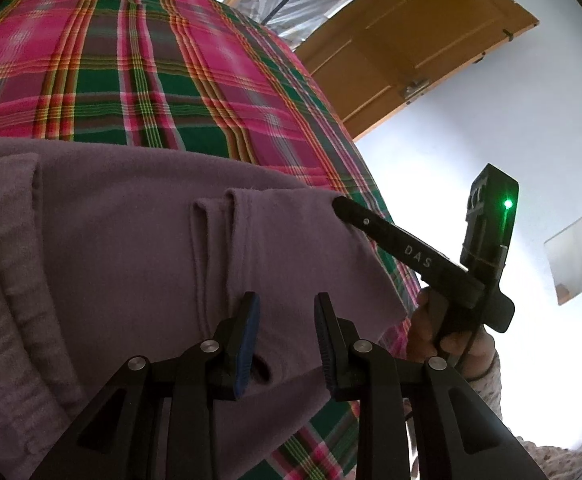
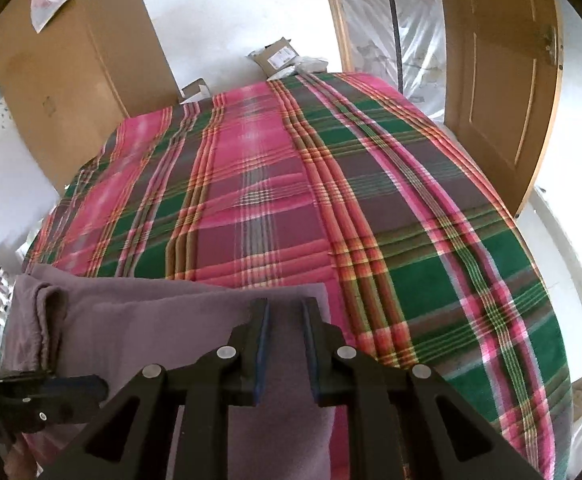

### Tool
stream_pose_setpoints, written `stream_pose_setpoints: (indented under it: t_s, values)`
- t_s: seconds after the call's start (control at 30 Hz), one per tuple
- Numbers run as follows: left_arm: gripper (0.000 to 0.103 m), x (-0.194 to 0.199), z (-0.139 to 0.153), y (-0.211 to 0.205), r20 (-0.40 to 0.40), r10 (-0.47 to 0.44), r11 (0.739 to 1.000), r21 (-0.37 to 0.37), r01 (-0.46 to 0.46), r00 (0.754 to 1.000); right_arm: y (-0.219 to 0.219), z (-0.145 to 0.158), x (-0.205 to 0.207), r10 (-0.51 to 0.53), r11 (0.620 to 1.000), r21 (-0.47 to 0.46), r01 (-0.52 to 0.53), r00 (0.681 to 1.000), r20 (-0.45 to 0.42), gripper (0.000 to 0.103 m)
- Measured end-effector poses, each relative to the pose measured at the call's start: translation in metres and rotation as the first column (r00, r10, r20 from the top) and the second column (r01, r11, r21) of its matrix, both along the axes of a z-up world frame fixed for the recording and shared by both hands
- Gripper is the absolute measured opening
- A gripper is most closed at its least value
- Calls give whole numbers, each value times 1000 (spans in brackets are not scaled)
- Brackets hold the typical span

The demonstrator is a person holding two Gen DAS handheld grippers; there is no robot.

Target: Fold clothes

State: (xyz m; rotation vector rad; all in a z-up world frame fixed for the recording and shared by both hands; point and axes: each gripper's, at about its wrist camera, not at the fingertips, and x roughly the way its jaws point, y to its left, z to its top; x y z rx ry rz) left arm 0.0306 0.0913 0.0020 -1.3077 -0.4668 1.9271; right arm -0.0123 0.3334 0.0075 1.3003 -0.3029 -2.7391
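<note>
Cloth [image 1: 131, 240], lower left, soft, limp fleece on bed [image 1: 171, 80]; both jaws part-open, empty; grip hemmed corner edges.

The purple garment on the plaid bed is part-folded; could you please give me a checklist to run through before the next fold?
1. Purple garment lies on the plaid blanket: ok.
2. Left claw open over the cloth, nothing pinched: ok.
3. Right claw open above the garment's edge: ok.
4. The claws are apart from each other, not touching: ok.
5. Folded edges lined up: not ok, ridges and a rumpled edge show.
6. Blanket beyond the garment bare for the next fold: ok.
</note>
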Motion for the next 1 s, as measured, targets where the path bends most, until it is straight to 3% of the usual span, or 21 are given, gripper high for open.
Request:
stream_pose_setpoints:
  t_s: [0.23, 0.3, 0.43, 0.6, 0.83, 1.0]
  values:
    - [29, 1, 0, -3, 11, -2, 1000, 12, 2, 1000, 22, 18, 31, -3, 997, -83, -4, 997, -80, 17]
    - [29, 0, 0, -3, 15, -2, 1000, 16, 1, 1000, 24, 18, 50, -2, 998, -61, -3, 996, -93, 18]
    - [29, -1, -1, -4, 27, 2, 1000, 27, -3, 1000, 25, 16, 89, 5, 1000, -1, -5, 993, -120, 39]
    - [29, 1, -1, -6, 40, 16, 1000, 26, -17, 999, 9, 18, 133, 92, 989, 134, -69, 981, -173, 46]
    - [29, -1, -3, -8, 65, 25, 999, 36, -28, 998, -10, 1, 138, 114, 968, 240, -78, 983, -142, 48]
    - [29, 1, -3, -8, 64, 29, 999, 40, -32, 998, -8, -3, 123, 62, 981, 193, -34, 988, -139, 48]
